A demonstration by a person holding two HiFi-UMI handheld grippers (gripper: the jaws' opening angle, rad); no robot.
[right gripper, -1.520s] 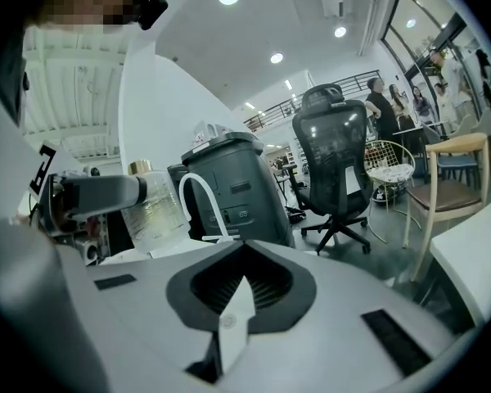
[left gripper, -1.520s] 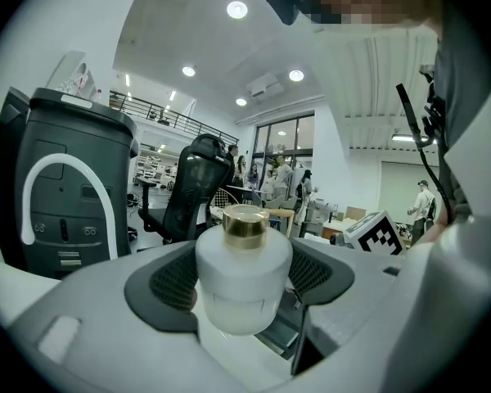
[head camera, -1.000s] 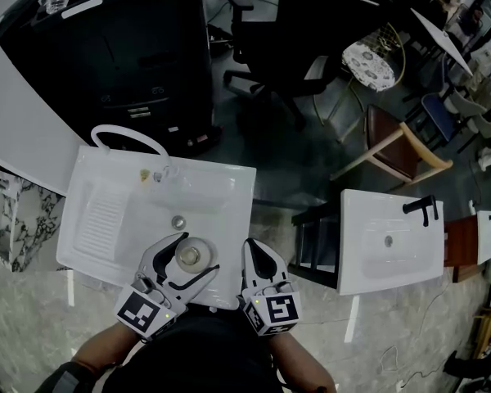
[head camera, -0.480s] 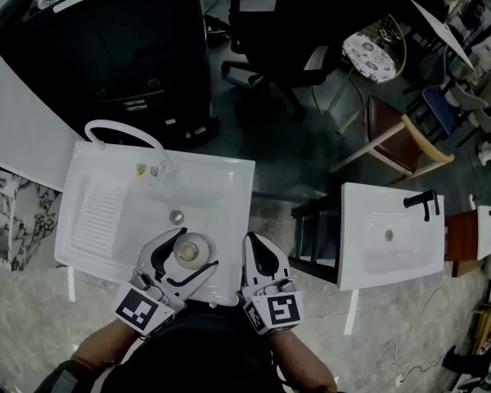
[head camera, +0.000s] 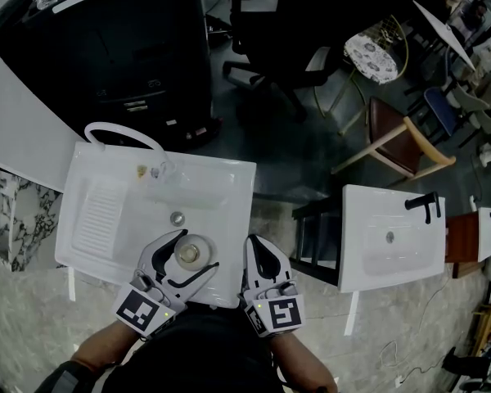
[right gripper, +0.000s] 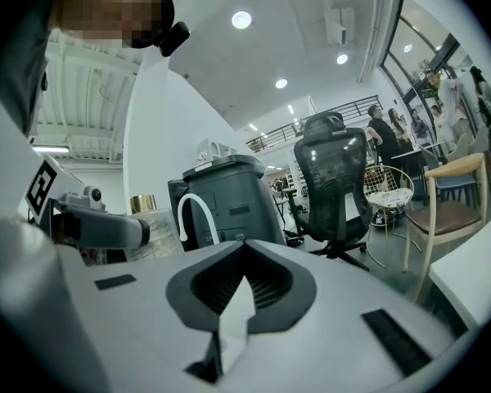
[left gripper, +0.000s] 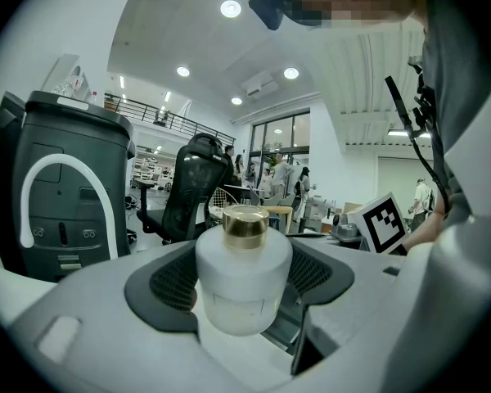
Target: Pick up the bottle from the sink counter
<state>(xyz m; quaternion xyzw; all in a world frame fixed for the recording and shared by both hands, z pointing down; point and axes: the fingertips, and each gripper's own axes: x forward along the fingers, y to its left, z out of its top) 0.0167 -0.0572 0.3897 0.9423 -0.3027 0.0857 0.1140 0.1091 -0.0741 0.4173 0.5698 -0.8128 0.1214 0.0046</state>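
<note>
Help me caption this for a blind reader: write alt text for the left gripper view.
The left tool grips a frosted white bottle with a gold cap, seen close up between its dark pads. Behind stand a dark cabinet with a white hose and a black office chair in a bright hall.

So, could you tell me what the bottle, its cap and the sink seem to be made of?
Bottle: frosted glass, or possibly plastic; its white body looks matte and faintly translucent.
Cap: gold-toned metal or metallised plastic; it shines.
Sink: probably glazed white ceramic; the surface is smooth, bright and moulded in one piece.
</note>
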